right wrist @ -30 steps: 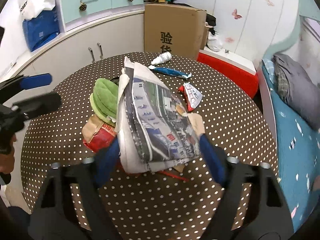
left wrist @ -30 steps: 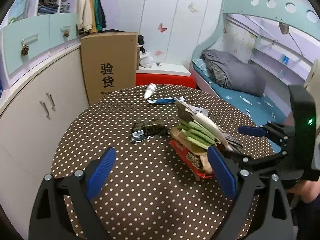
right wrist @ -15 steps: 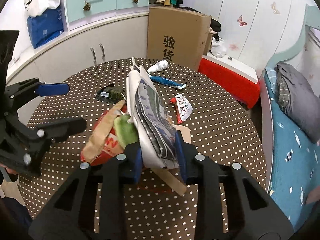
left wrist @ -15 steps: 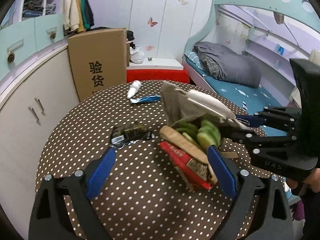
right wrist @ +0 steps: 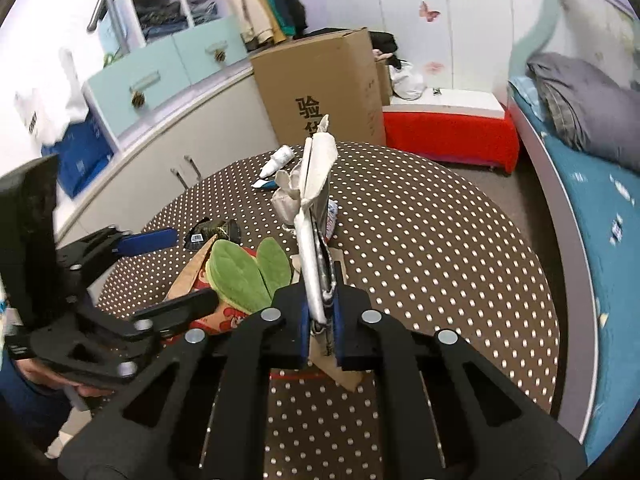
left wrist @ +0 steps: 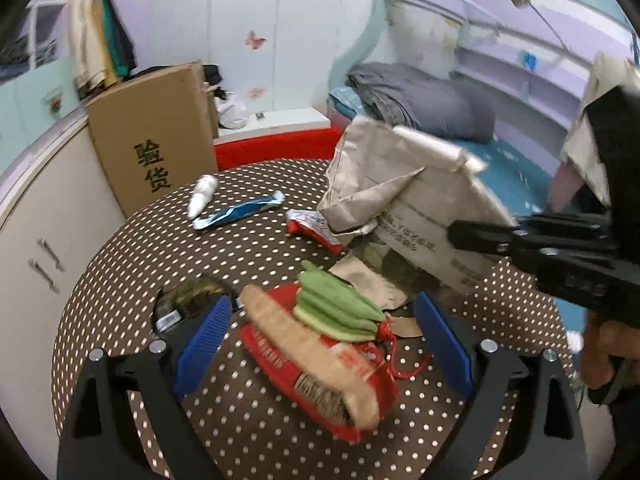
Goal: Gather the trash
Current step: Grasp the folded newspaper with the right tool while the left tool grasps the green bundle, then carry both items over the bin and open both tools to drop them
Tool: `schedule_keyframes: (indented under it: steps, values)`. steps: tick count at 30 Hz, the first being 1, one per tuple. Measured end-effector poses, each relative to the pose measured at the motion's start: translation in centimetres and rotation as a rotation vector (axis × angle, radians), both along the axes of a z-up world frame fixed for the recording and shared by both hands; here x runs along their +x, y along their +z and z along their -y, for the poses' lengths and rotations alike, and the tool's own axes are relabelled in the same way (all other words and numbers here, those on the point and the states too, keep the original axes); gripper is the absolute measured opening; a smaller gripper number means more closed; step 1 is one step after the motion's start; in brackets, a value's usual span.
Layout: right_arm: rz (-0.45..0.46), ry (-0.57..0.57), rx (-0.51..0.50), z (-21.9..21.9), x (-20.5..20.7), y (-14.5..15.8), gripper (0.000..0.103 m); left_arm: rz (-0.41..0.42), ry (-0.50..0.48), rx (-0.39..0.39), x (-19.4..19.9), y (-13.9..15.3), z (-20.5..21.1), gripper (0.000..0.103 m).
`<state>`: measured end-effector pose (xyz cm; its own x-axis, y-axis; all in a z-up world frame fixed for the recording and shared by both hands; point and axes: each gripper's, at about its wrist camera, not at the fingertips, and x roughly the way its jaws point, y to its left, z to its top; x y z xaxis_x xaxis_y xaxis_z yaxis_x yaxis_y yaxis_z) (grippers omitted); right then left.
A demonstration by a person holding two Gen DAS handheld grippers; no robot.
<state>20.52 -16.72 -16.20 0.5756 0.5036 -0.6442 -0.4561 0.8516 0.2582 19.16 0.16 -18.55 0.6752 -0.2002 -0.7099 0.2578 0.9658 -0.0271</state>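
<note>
My right gripper (right wrist: 322,312) is shut on a folded newspaper (right wrist: 314,216) and holds it on edge above the dotted table (right wrist: 420,240); the newspaper also shows in the left wrist view (left wrist: 416,200). My left gripper (left wrist: 324,344) is open, its blue pads on either side of a red and tan paper bag (left wrist: 320,364) with green leaf-shaped pads (left wrist: 336,308) on top. A dark wrapper (left wrist: 184,300), a red wrapper (left wrist: 316,226), a blue tube (left wrist: 240,210) and a white bottle (left wrist: 202,194) lie on the table.
A tall cardboard box (left wrist: 156,136) stands behind the table beside white cabinets (left wrist: 44,216). A red bench (right wrist: 448,132) and a bed (right wrist: 592,168) with grey bedding lie at the right. The person's hand (left wrist: 604,344) holds the right gripper.
My right gripper has lifted the newspaper up off the pile and turned it on edge. My left gripper has moved closer, so the bag and green pads now sit between its pads.
</note>
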Motion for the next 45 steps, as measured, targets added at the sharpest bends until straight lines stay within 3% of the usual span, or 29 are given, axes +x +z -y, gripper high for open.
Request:
schedule_keyframes:
  steps: [2, 3, 4, 7, 21, 32, 39, 45]
  values:
    - [0.002, -0.015, 0.006, 0.6, -0.3, 0.1, 0.009, -0.036, -0.034, 0.040, 1.1, -0.7, 0.9, 0.082]
    - [0.003, -0.022, 0.012, 0.9, -0.5, 0.1, 0.009, -0.052, -0.046, 0.052, 1.5, -1.0, 1.2, 0.063]
    - [0.004, -0.027, 0.019, 1.5, -0.6, 0.2, 0.009, -0.077, -0.059, 0.075, 2.0, -1.4, 1.5, 0.037]
    - [0.013, -0.044, 0.037, 2.6, -1.1, 0.7, 0.009, -0.099, -0.106, 0.060, 2.0, -1.7, 1.4, 0.012]
    - [0.115, -0.130, 0.110, 7.3, -3.8, 5.2, 0.009, 0.036, -0.086, -0.080, -1.6, 4.1, 0.9, 0.009]
    - [0.167, -0.263, 0.132, 13.8, -5.5, 7.6, 0.009, 0.137, -0.090, -0.180, -2.4, 9.1, 4.1, 0.009]
    - [0.151, -0.388, 0.135, 19.0, -6.0, 7.0, 0.009, 0.146, -0.117, -0.191, -1.5, 9.8, 8.2, 0.009]
    - [0.096, -0.487, 0.133, 23.6, -5.9, 4.5, 0.009, 0.136, -0.163, -0.183, -0.5, 9.7, 12.4, 0.009]
